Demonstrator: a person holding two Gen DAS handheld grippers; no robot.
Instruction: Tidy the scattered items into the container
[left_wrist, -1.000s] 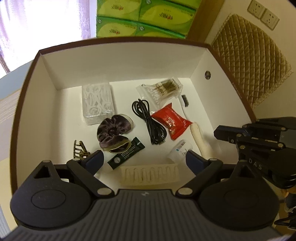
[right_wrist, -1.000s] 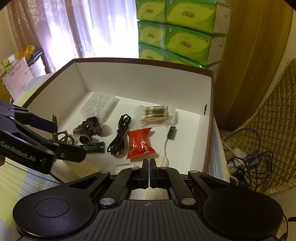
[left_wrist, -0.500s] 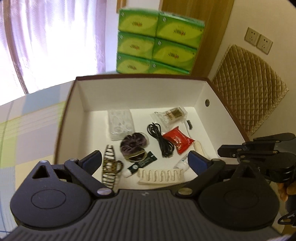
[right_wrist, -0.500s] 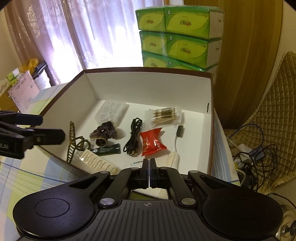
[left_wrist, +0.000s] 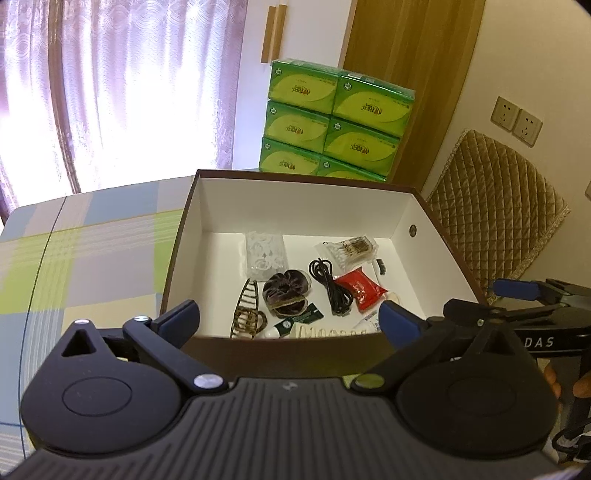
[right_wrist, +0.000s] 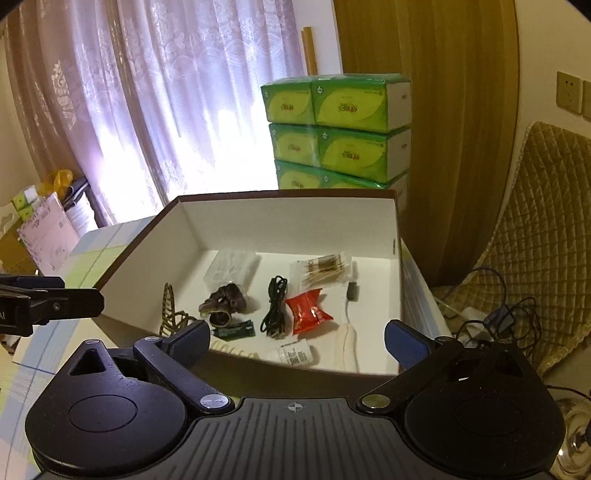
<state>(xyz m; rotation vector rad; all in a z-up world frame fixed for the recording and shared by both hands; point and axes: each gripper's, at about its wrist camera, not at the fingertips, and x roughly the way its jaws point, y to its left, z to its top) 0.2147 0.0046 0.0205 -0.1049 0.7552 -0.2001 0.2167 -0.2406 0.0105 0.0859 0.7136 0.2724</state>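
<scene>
Both grippers pulled back from box (left_wrist: 303, 201); right gripper (right_wrist: 295, 338) now spread wide, was shut. Left gripper (left_wrist: 288, 319) wide apart, empty. Hair claw (left_wrist: 248, 310), scrunchie (left_wrist: 286, 291), cable (left_wrist: 330, 286) lie inside box.

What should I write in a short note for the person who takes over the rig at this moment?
Left tongs: open, empty, held before the near wall of the box.
Right tongs: open, empty, also before the box.
In the box: hair claw, scrunchie, black cable, red packet, cotton swabs, clear pack, green sachet.
Done: all visible items are inside.
Left: nothing seen on the tablecloth; check outside the views.
</scene>
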